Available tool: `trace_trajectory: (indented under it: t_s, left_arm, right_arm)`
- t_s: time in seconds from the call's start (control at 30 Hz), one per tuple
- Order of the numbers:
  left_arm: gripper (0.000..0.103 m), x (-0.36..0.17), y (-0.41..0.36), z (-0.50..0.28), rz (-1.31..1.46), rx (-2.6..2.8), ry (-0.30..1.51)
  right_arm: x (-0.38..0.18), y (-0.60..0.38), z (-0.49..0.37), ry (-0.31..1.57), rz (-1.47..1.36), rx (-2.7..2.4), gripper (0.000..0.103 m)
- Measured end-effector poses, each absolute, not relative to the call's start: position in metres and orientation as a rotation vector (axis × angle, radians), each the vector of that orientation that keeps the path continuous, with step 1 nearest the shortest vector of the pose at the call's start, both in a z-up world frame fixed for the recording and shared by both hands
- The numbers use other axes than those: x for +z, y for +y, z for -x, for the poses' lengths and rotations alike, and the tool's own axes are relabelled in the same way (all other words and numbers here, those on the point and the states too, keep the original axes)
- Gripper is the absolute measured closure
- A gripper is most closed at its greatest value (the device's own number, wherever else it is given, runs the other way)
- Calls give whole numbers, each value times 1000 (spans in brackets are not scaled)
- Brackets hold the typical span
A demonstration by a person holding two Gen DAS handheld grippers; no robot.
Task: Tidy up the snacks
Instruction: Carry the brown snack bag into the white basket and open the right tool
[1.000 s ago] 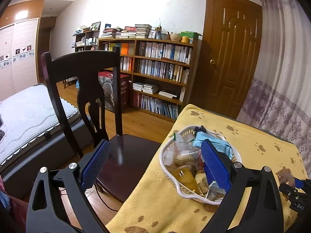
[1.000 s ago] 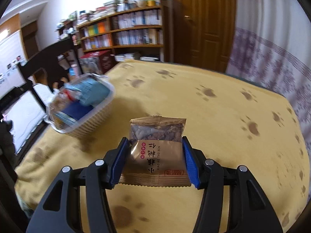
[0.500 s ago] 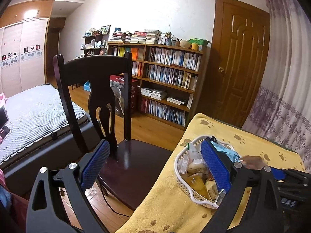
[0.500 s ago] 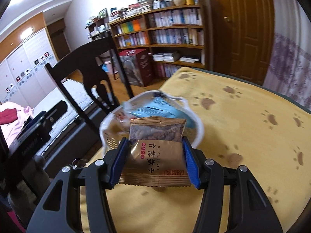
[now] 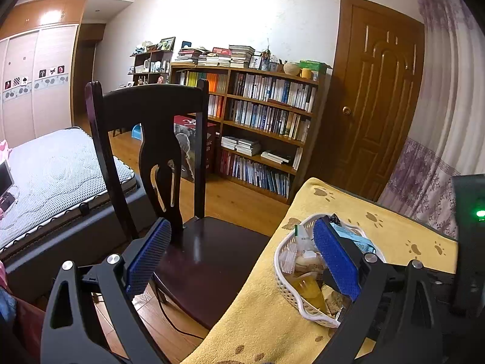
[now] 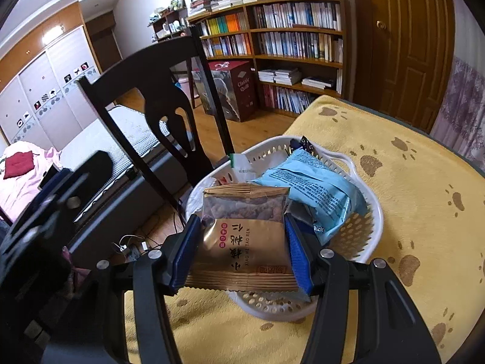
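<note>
My right gripper (image 6: 241, 242) is shut on a gold walnut snack packet (image 6: 242, 242), held just above the near side of a white plastic basket (image 6: 368, 194). A light blue snack bag (image 6: 312, 191) and several other packets lie in that basket. In the left wrist view the same basket (image 5: 283, 276) sits at the near left corner of the yellow paw-print tablecloth (image 5: 266, 324). My left gripper (image 5: 242, 257) hangs open beside the table, empty, its right finger in front of the basket and its left finger over the chair.
A dark wooden chair (image 5: 182, 242) stands against the table's left edge, close to the basket. Beyond it lie a bed (image 5: 51, 176), a bookshelf (image 5: 260, 121) and a brown door (image 5: 372, 97). The yellow cloth (image 6: 424, 182) stretches to the right of the basket.
My right gripper carried the gold packet left across the table, from bare cloth to just over the basket. My left gripper drew back and left, away from the basket, staying open.
</note>
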State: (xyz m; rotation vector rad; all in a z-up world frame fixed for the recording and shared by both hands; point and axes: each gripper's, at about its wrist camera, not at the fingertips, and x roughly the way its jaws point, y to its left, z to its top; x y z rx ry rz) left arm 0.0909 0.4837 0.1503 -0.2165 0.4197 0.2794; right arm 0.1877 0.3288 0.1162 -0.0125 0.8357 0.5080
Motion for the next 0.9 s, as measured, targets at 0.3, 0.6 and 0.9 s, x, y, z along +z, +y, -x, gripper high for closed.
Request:
trace_trajectory:
  t_s: [0.3, 0.6, 0.9]
  left_arm:
    - [7, 151, 484, -92, 216, 274, 420]
    - [7, 150, 478, -93, 202, 263, 427]
    - [5, 153, 466, -90, 146, 290, 405]
  right_arm:
    - [116, 299, -198, 835, -90, 492, 45]
    - [111, 277, -174, 801, -79, 443, 37]
    - [106, 258, -149, 762, 2, 360, 31]
